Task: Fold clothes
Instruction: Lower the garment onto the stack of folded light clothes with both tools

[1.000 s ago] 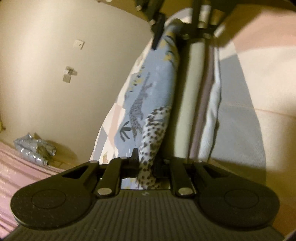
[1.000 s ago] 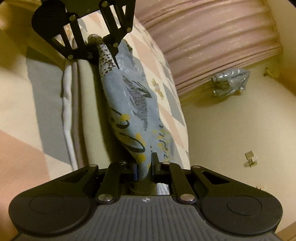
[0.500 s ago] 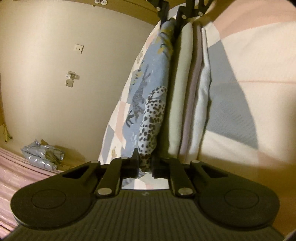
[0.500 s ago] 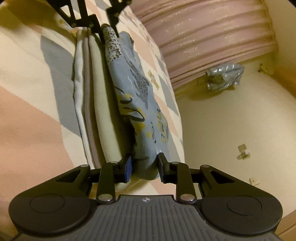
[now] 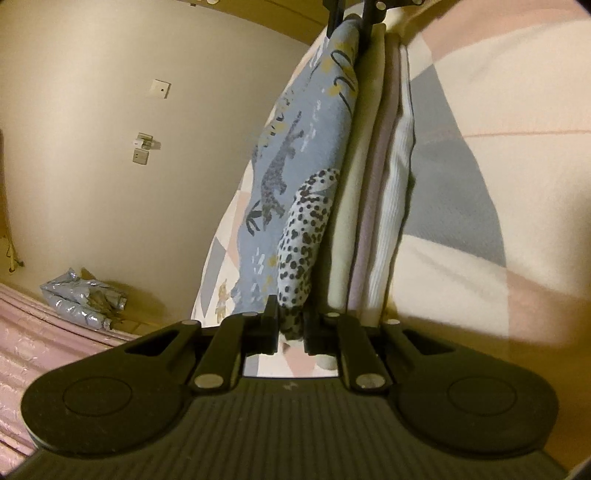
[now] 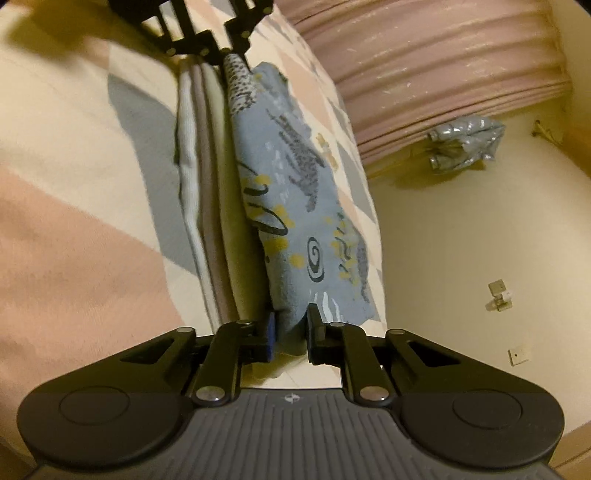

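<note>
A folded blue garment with leopard and cheetah prints (image 5: 295,177) lies on a stack of folded clothes (image 5: 373,192), cream, mauve and white, on a checked bed cover (image 5: 498,110). My left gripper (image 5: 290,325) is shut on the garment's spotted end. My right gripper (image 6: 290,332) holds the opposite end (image 6: 295,229) with its jaws a little apart around the cloth. Each gripper shows at the top of the other's view: the right one (image 5: 354,11), the left one (image 6: 218,44).
The bed cover (image 6: 74,184) has pink, grey and cream patches. A pink pleated curtain (image 6: 424,66) hangs beyond the bed. A crumpled silver bag (image 6: 465,144) lies on the floor by the wall (image 5: 129,147) with sockets.
The garment has been lowered onto the stack of folded clothes. The right jaws have widened from tightly shut to slightly apart. The two grippers stand farther apart.
</note>
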